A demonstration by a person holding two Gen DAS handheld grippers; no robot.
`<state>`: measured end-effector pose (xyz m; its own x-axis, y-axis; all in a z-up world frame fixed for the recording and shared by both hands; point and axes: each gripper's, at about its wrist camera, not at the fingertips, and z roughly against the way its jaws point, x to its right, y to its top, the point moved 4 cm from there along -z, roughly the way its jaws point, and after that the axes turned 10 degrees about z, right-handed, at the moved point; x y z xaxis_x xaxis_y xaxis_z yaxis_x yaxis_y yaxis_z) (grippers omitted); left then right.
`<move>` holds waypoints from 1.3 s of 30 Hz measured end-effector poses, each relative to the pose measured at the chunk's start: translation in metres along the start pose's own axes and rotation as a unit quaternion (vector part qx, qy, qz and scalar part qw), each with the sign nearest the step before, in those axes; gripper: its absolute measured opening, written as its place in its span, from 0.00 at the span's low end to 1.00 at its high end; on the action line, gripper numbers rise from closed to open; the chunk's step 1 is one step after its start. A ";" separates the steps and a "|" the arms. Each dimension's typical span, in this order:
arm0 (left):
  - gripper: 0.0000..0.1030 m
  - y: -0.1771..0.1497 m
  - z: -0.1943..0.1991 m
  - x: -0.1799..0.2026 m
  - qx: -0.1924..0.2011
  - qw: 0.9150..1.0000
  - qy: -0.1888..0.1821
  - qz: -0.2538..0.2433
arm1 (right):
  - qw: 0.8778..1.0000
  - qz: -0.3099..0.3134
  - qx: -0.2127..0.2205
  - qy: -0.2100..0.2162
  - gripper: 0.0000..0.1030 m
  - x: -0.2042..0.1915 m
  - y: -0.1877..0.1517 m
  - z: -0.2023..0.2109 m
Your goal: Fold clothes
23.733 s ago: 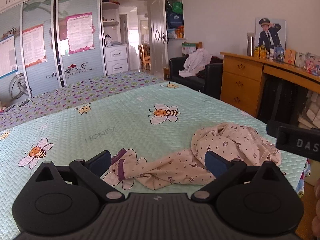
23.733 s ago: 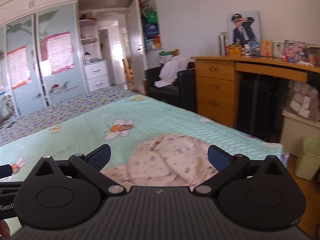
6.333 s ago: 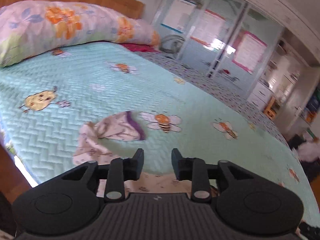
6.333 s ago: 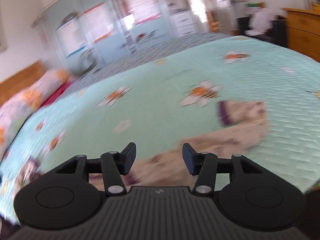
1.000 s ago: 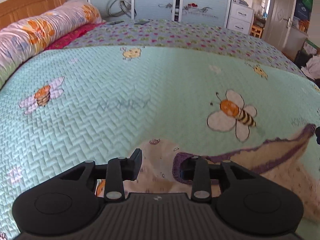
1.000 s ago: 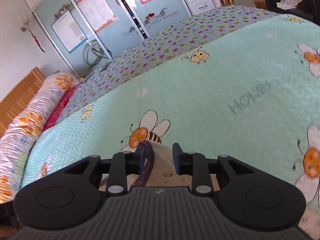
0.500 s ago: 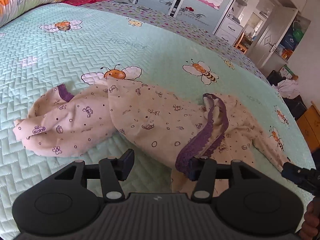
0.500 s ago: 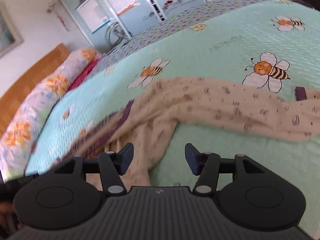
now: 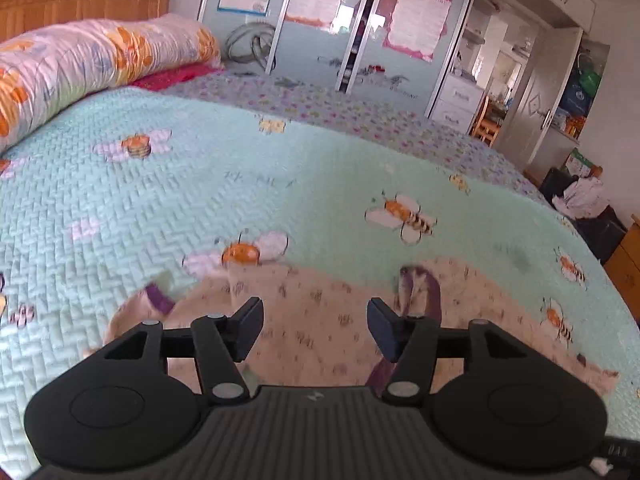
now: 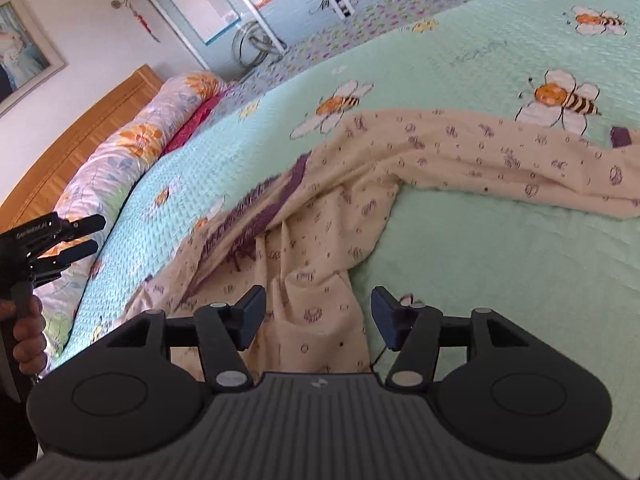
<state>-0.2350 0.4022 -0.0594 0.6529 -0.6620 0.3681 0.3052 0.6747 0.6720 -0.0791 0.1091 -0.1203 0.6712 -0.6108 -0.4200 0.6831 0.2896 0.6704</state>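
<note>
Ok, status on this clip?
Left gripper and right gripper open, holding nothing. Pyjamas spread on the bed, unfolded. Nothing in the way.

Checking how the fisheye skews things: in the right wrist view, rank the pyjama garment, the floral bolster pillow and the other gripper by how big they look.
1. pyjama garment
2. floral bolster pillow
3. left gripper

Apparent size only; nearness and fisheye stretch inflate the garment.

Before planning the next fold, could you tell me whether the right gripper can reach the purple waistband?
Probably yes: the right gripper is open above the cream printed pyjama trousers, and nothing covers the purple waistband ahead to its left.
</note>
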 end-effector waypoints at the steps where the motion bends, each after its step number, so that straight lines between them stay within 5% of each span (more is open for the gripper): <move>1: 0.59 -0.018 -0.003 -0.006 -0.026 1.000 -0.004 0.006 | 1.000 -0.002 -0.009 0.003 0.57 0.001 -0.004 -0.003; 6: 0.59 -0.097 -0.025 -0.027 -0.135 0.989 -0.028 0.058 | 0.998 -0.017 -0.060 0.019 0.57 0.003 -0.026 -0.020; 12: 0.56 -0.101 -0.053 -0.005 -0.135 0.984 -0.080 0.089 | 0.998 -0.015 -0.057 0.018 0.52 0.001 -0.035 -0.026; 14: 0.09 -0.097 -0.058 0.010 -0.138 0.980 -0.107 0.096 | 0.999 -0.016 -0.032 0.009 0.01 0.002 -0.024 -0.013; 19: 0.08 -0.062 -0.002 0.021 -0.061 0.986 -0.126 0.092 | 0.999 -0.020 0.029 -0.014 0.01 0.007 0.002 0.021; 22: 0.08 -0.044 0.044 0.014 -0.018 0.986 -0.144 0.087 | 0.995 -0.018 0.097 -0.019 0.00 0.013 0.025 0.075; 24: 0.13 -0.040 0.057 0.007 -0.001 0.989 -0.127 0.078 | 0.994 -0.019 0.105 -0.017 0.03 0.016 0.027 0.086; 26: 0.41 -0.048 0.046 -0.005 -0.016 0.994 -0.075 0.082 | 0.994 -0.021 0.111 -0.015 0.18 0.019 0.027 0.095; 29: 0.43 -0.076 0.018 -0.016 -0.070 0.992 -0.052 0.095 | 0.997 -0.022 0.064 -0.024 0.52 0.022 0.004 0.060; 32: 0.44 -0.110 -0.012 -0.011 -0.121 0.990 -0.033 0.066 | 0.999 -0.042 0.005 -0.020 0.52 0.024 -0.023 0.019; 37: 0.49 -0.114 -0.043 0.007 -0.109 0.991 -0.053 0.062 | 0.996 -0.061 -0.051 0.031 0.49 0.011 -0.047 -0.017; 39: 0.16 -0.109 -0.050 0.013 -0.113 0.988 -0.069 0.076 | 0.997 -0.061 -0.046 0.026 0.15 0.009 -0.043 -0.015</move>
<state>-0.2258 0.3364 -0.1601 0.6069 -0.5750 0.5487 0.3678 0.8151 0.4475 -0.0980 0.1024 -0.1624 0.5935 -0.6070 -0.5285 0.7829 0.2832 0.5540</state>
